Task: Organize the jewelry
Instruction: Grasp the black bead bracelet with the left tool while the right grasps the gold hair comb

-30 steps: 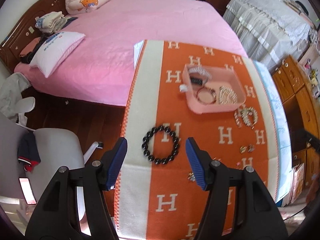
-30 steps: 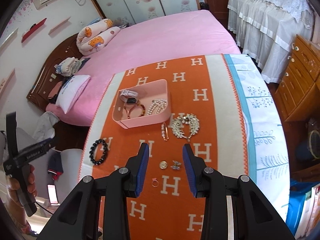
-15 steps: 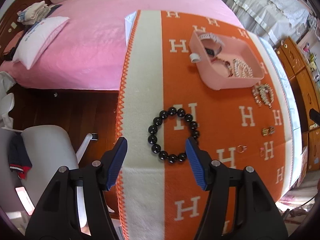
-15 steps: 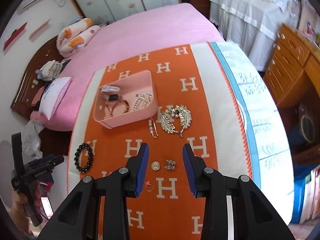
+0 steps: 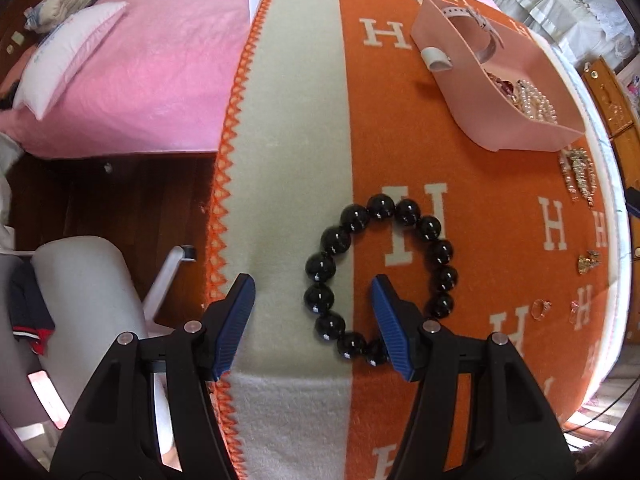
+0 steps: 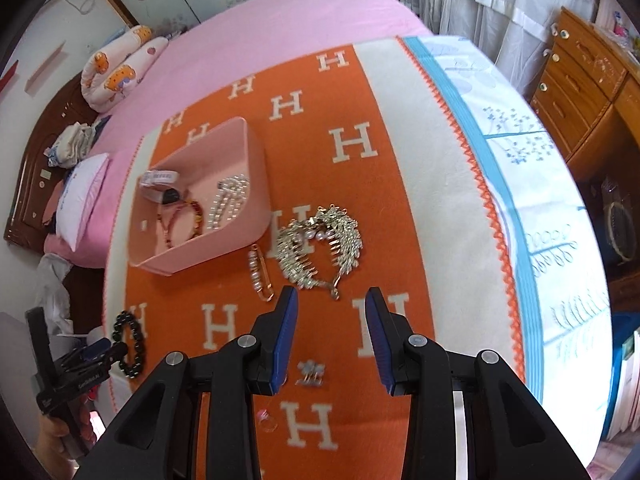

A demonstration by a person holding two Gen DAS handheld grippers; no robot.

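Observation:
A black bead bracelet (image 5: 380,272) lies flat on the orange H-patterned blanket (image 5: 480,168). My left gripper (image 5: 310,322) is open and low over it; its right finger sits inside the ring, its left finger outside on the cream stripe. The bracelet also shows in the right wrist view (image 6: 129,342), with the left gripper (image 6: 102,354) at it. A pink tray (image 6: 248,200) holds a watch, a red bracelet and pearls. My right gripper (image 6: 332,332) is open and empty just short of a gold leaf necklace (image 6: 320,246). A pearl pin (image 6: 260,272) lies beside the necklace.
Small earrings (image 6: 310,372) and a ring (image 6: 266,420) lie under my right gripper. The blanket's left edge (image 5: 224,184) drops to a wooden floor with a grey chair (image 5: 84,292). A pink bed (image 6: 280,28) lies behind, wooden drawers (image 6: 580,88) at right.
My left gripper has moved forward and down until its fingers straddle one side of the black bracelet. My right gripper has advanced toward the gold necklace. Both stay open.

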